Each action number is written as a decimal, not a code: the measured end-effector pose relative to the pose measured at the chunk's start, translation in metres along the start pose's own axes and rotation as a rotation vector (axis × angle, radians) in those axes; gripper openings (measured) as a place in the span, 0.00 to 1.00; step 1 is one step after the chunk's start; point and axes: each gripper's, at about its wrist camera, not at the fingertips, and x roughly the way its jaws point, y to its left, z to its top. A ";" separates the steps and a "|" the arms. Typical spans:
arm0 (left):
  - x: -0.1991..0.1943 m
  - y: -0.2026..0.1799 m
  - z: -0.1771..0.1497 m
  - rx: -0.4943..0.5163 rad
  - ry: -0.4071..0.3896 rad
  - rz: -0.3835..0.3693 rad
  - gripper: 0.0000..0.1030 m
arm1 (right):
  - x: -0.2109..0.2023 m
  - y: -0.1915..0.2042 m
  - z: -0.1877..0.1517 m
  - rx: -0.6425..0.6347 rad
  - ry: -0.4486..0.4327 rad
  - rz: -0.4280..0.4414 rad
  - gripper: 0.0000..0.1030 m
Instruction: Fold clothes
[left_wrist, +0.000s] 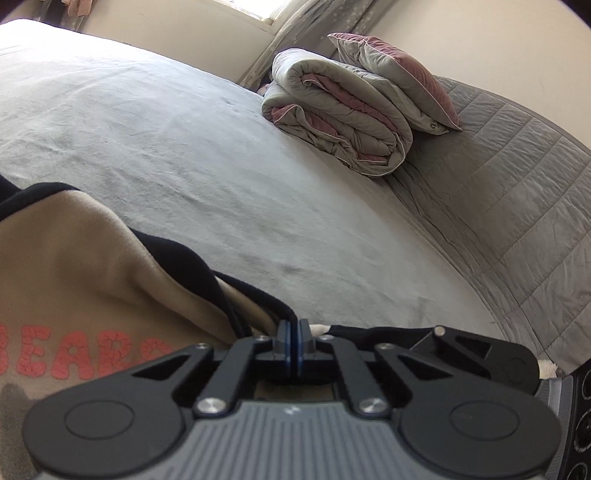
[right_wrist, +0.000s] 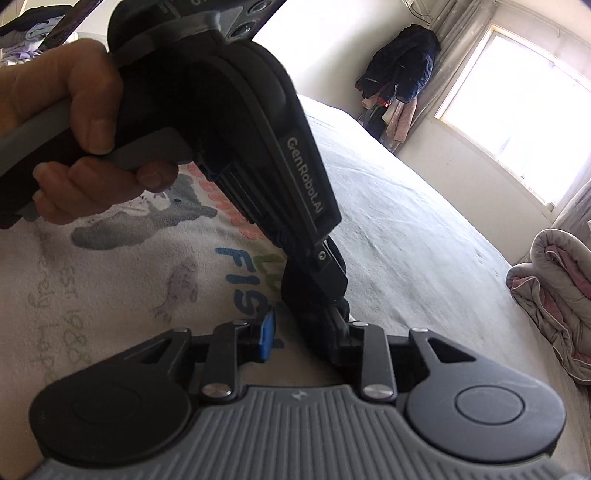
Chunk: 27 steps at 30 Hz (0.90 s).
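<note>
A beige sweatshirt (left_wrist: 74, 266) with black trim and red "BEAR" lettering lies on the grey bed sheet (left_wrist: 184, 147). My left gripper (left_wrist: 294, 326) is shut on the sweatshirt's black edge. In the right wrist view the sweatshirt (right_wrist: 110, 288) shows its printed front with a grey bear and blue letters. My right gripper (right_wrist: 304, 326) is open just above the sweatshirt. The left gripper's body (right_wrist: 258, 147), held in a hand, crosses in front of it and its tip (right_wrist: 325, 291) sits between my right fingers, hiding the right fingertip.
A rolled grey and pink quilt (left_wrist: 340, 122) with a pillow (left_wrist: 399, 77) on top lies at the bed's far end, also in the right wrist view (right_wrist: 554, 291). A quilted grey cover (left_wrist: 517, 206) lies at the right. Clothes (right_wrist: 399, 74) hang by the window.
</note>
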 end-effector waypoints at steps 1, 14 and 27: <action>0.001 -0.001 0.003 -0.007 -0.012 -0.001 0.02 | -0.010 -0.013 -0.002 0.038 -0.010 0.019 0.56; 0.011 -0.008 0.038 -0.100 -0.168 -0.010 0.02 | -0.053 -0.168 -0.117 0.783 0.009 -0.058 0.58; 0.022 -0.013 0.057 -0.106 -0.144 0.084 0.02 | -0.053 -0.166 -0.133 0.805 0.092 -0.060 0.54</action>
